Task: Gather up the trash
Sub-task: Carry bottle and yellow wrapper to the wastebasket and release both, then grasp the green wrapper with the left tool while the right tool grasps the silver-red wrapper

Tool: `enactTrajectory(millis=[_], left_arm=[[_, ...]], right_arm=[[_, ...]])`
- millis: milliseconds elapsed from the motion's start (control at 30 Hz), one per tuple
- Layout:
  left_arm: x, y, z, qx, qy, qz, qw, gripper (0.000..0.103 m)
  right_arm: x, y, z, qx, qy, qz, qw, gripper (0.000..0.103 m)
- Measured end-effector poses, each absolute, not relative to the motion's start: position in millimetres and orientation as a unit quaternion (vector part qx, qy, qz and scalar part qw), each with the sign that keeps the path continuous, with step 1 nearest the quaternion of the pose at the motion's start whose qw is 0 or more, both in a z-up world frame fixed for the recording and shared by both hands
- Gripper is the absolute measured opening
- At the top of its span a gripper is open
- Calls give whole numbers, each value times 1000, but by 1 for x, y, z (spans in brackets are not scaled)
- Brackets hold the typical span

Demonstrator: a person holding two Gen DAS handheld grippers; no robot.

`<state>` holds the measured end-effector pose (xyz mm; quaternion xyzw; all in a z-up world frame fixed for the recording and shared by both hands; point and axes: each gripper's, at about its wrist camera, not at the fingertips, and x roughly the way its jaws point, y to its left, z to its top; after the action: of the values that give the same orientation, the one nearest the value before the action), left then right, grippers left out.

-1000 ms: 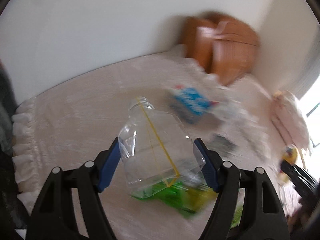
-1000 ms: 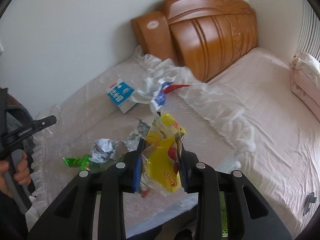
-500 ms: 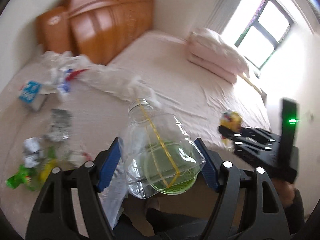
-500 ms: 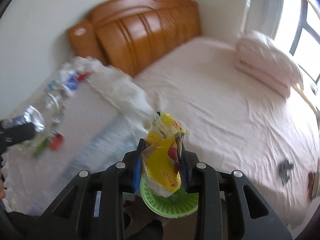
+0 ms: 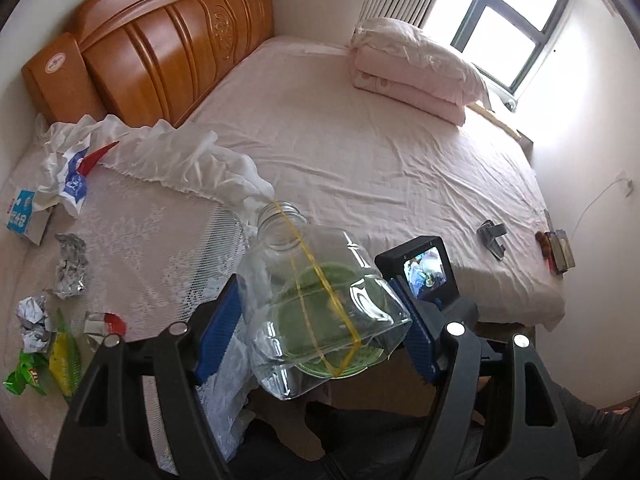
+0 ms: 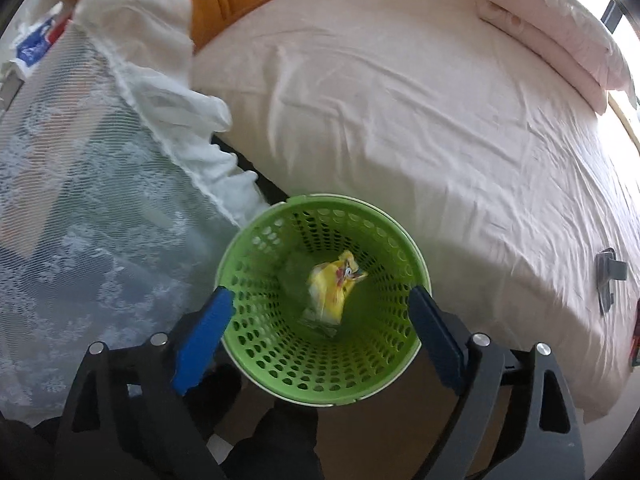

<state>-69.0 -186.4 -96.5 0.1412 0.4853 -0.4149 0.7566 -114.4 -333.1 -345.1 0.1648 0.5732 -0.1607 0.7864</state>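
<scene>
Gone from the right gripper point(image 6: 320, 320) is the yellow snack wrapper point(image 6: 332, 288) it pinched a second ago: its jaws have just been opening, they stand wide with nothing between them, and the wrapper sits blurred down inside the green perforated basket point(image 6: 248, 256) directly beneath, the blue pads spread about as far apart as the basket's rim. Both views have swung from the littered lace cloth toward the bed. The left gripper point(image 5: 320, 320) is closed on a clear plastic bottle point(image 5: 320, 312) with a yellow band, pads pressed to its two flat sides, its open neck pointing away toward the bed; through the plastic the basket shows as a green blur below. Both tools tilt steeply downward. The basket stands on the floor in the gap between the lace-covered surface point(image 5: 152, 248) at left, whose white frilled edge point(image 6: 224, 184) nearly touches the rim, and the near edge of the pink bed point(image 5: 380, 152) at right. More litter lies at far left on the lace: crumpled foil point(image 5: 70, 266), green and yellow wrappers point(image 5: 44, 364), a blue and white carton point(image 5: 24, 220) and a white plastic bag point(image 5: 68, 172). Most of the bed surface is open, with folded pink bedding point(image 5: 416, 68) at the far side by the window.
</scene>
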Motion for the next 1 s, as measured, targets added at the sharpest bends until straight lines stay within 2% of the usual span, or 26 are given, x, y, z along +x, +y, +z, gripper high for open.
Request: enactTrajectory(millis=[100,500,567,600,633,800,1000], left_arm=[[-71,-193,-100,147,487,-415,754,70],[-76,-252,-156,176,540,-436,698,72],[-78,-263,-172,185,551,-434,688,83],[-79,-270,-185,191,559,-429,683,94],[-80,-276,-196,194,565,-428,679,95],[-87,-299,-252,242,603,-401,646,95],[-94,-297,-240,251,574,-398,670,95]], right_arm=[[-121,-340,-328,166,557,-169,796,100],[-207,-402,-245,113,506,-294,803,101],[-218,-412,-239,113,502,-308,800,101],[-222,-415,-238,116,500,-314,799,101],[-226,-420,-235,122,498,-321,796,101],[-234,-426,-231,156,485,-321,799,101],[-224,-412,-225,145,481,-313,806,101]])
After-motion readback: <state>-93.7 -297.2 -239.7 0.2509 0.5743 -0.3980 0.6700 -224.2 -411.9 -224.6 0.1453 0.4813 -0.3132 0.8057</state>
